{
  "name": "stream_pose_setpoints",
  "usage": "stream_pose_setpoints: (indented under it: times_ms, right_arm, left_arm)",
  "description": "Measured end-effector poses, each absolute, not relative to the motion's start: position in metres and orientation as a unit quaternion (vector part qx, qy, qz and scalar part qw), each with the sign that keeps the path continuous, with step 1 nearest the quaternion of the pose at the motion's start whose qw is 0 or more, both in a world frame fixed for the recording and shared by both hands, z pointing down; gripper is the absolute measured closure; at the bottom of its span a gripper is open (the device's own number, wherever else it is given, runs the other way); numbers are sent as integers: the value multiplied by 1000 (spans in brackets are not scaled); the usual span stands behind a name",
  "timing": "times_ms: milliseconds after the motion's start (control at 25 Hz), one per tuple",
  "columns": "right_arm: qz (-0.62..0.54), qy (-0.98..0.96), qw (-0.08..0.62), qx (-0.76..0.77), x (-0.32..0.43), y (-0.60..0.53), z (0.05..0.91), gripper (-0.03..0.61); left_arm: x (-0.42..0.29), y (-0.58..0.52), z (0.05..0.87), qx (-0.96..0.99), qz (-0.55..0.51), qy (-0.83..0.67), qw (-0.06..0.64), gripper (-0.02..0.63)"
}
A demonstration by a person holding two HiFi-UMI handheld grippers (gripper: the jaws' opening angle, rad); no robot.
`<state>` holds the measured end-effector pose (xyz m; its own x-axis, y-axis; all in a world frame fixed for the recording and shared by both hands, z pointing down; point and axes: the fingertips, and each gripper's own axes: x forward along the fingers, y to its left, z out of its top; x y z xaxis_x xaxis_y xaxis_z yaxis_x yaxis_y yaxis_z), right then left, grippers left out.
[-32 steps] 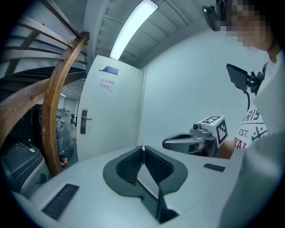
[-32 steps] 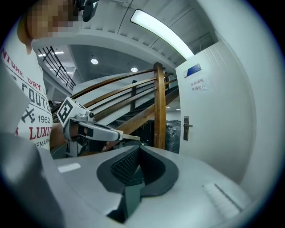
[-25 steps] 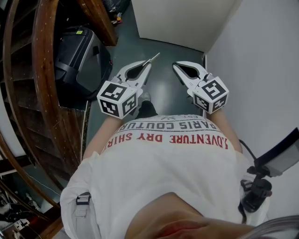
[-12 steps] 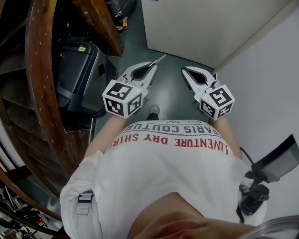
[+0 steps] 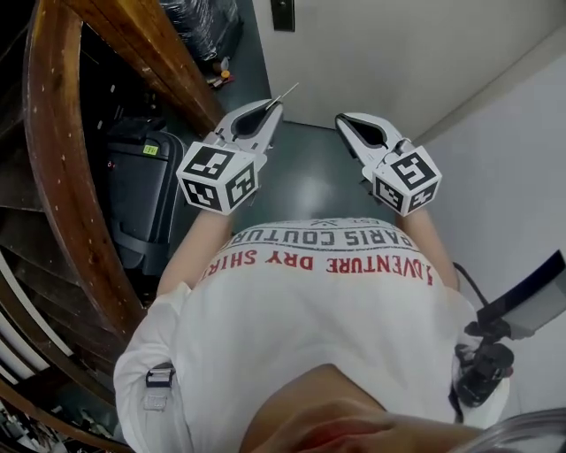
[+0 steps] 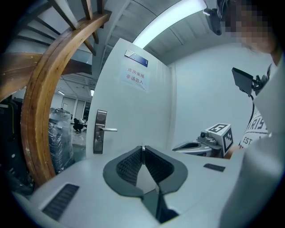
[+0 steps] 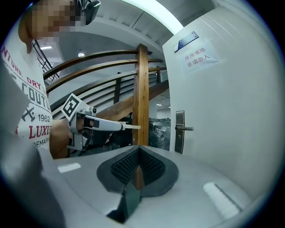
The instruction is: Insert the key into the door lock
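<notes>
Well, in the head view the left claw (image 5: 268,108) pinches the key (image 5: 285,94), whose thin tip pokes toward the door (image 5: 380,53) at the top of the frame. The lock (image 5: 283,13) sits at the upper edge, well apart. The right claw (image 5: 343,120) is closed and empty.

Along the left claw, the jaws are nearly together on the key's sliver (image 6: 142,149). The lock (image 6: 100,132) stands left of centre, apart from them.

Along the right claw, the jaws meet on nothing. The key (image 7: 130,127) shows mid-left and the lock (image 7: 179,131) to its right.

I'd call this the approach. The next move calls for closing in and lining the tip up with the keyhole, which I can't make out yet.
</notes>
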<state>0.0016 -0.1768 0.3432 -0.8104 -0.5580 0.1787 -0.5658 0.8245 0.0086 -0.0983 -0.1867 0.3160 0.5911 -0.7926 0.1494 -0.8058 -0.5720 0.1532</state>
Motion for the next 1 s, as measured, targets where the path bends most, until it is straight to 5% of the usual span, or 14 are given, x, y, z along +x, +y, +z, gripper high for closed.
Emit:
stream_pose_setpoints:
  times_ms: [1000]
  right_arm:
    - [35, -954, 113, 274, -6, -391, 393, 575]
  left_arm:
    - [-108, -391, 368, 864, 38, -477, 155, 591]
